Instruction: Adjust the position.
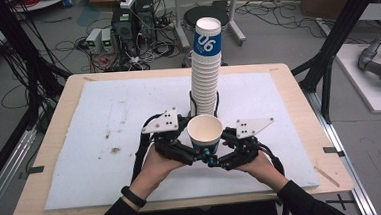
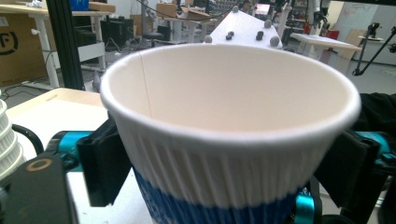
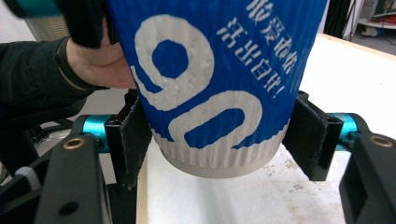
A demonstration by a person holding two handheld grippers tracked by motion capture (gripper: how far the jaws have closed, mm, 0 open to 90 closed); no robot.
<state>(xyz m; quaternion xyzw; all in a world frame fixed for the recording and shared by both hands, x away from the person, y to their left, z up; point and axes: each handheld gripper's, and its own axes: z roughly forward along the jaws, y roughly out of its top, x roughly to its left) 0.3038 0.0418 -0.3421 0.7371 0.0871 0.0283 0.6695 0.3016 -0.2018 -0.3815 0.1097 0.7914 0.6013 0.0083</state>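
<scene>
A white and blue ribbed paper cup point(image 1: 205, 129) hangs upright just in front of a tall stack of the same cups point(image 1: 207, 71) on the white board. My left gripper point(image 1: 197, 154) comes in from the left and my right gripper point(image 1: 215, 161) from the right, and they meet under the cup. In the left gripper view the cup point(image 2: 224, 93) sits between the jaws of the left gripper point(image 2: 224, 172), high up near its rim, both pads against its ribbed wall. In the right gripper view the right gripper point(image 3: 219, 140) is shut on the base of the cup point(image 3: 215, 70), which hangs above the board.
The white board point(image 1: 105, 142) covers most of the wooden table point(image 1: 54, 126). Black frame posts stand at both sides. Cables and electronic boxes point(image 1: 123, 26) lie on the floor beyond the far edge. The cup stack stands close behind both grippers.
</scene>
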